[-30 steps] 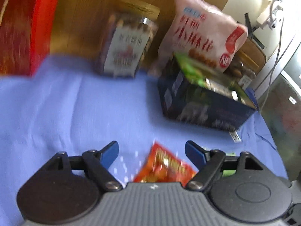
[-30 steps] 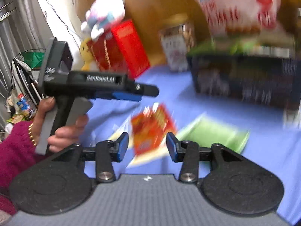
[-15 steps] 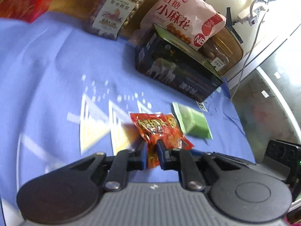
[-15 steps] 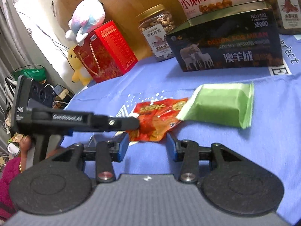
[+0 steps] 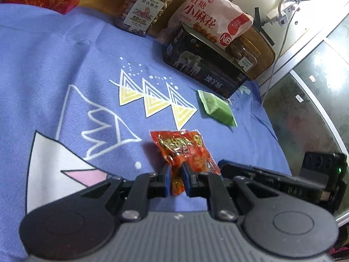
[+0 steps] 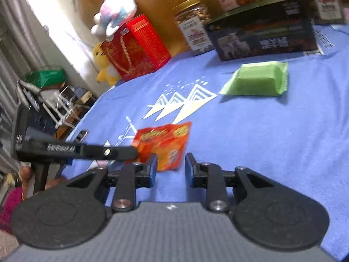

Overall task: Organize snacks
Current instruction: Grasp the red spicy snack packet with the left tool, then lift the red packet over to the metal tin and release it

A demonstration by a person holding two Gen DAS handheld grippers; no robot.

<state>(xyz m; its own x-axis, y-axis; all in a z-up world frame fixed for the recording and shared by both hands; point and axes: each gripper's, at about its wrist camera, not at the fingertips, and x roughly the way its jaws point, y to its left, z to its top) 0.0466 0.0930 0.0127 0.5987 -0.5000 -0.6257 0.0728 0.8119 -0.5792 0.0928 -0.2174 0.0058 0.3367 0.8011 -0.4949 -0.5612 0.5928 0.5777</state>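
Note:
A red snack packet (image 5: pixel 185 150) lies on the blue printed cloth (image 5: pixel 65 65), and my left gripper (image 5: pixel 175 172) is shut on its near edge. From the right wrist view the same red packet (image 6: pixel 163 139) has the left gripper's fingers (image 6: pixel 128 151) clamped on its left side. My right gripper (image 6: pixel 171 166) sits just in front of it; its jaws are closing, the packet's lower corner lies between them, and the pads do not press on it. A green packet (image 5: pixel 218 107) (image 6: pixel 257 79) lies flat farther back, apart from both grippers.
At the back stand a dark box (image 5: pixel 202 65), a nut jar (image 5: pixel 146 6) and a pink snack bag (image 5: pixel 209 21) leaning on the box. A red carton (image 6: pixel 135 45) with a plush toy (image 6: pixel 115 11) on top sits back left. The cloth drops off at the right edge.
My left gripper shut on the red packet and pulled it nearer, away from the green packet. The right gripper's jaws narrowed and came up to the packet's other side.

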